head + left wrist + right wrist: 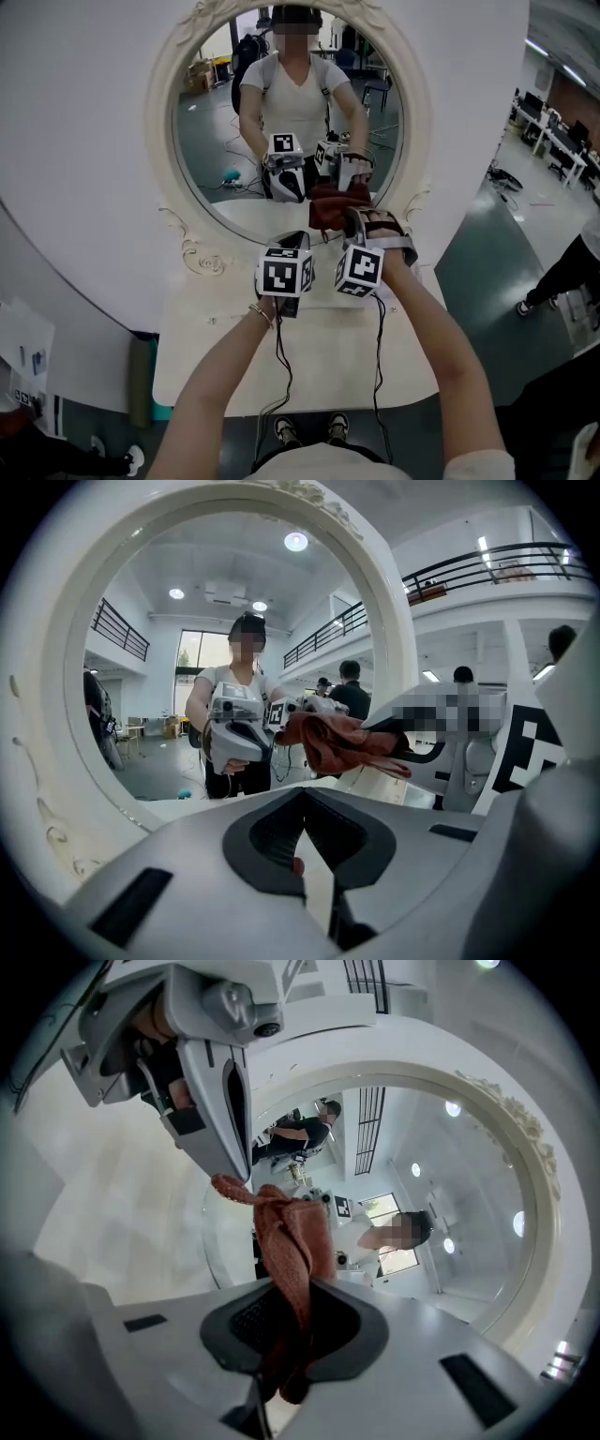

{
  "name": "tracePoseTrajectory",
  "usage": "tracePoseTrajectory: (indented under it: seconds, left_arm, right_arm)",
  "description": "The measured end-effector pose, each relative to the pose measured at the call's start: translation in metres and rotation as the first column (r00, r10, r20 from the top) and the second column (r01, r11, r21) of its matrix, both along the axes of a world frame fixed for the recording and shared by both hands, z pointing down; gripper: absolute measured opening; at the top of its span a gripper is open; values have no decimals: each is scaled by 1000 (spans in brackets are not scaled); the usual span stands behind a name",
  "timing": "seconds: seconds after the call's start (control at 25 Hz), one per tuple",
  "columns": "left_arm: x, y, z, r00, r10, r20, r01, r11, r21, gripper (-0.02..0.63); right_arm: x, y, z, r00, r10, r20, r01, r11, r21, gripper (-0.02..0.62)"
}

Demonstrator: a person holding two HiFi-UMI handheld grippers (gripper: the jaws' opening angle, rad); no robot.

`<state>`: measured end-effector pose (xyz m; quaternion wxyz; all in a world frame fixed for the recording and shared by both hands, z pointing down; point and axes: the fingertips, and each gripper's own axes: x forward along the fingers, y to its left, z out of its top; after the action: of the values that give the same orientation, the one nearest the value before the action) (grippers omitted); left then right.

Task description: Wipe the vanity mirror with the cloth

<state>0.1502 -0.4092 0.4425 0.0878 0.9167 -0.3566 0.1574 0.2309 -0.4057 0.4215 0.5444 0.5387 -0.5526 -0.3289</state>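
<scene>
One cloth (287, 1241) in right gripper (281, 1330).

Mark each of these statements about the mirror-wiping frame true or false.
1. The right gripper is shut on the cloth. True.
2. The cloth is blue. False: it is reddish-brown.
3. The left gripper also grips part of the cloth. False: its jaws are together with no cloth between them.
4. The mirror frame is white and ornate. True.
5. The cloth lies flat on the vanity table. False: it is bunched in the right gripper, held up by the lower part of the mirror.
</scene>
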Motion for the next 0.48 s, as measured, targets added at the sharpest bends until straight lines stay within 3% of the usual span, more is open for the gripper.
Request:
tracePoseTrajectory:
  seconds: [0.48]
  left_arm:
    - [-39, 17, 100, 994, -20, 106, 32, 992, -119, 11]
  right_arm:
    - [-38, -8, 80, 982, -3, 191, 25, 993, -112, 63]
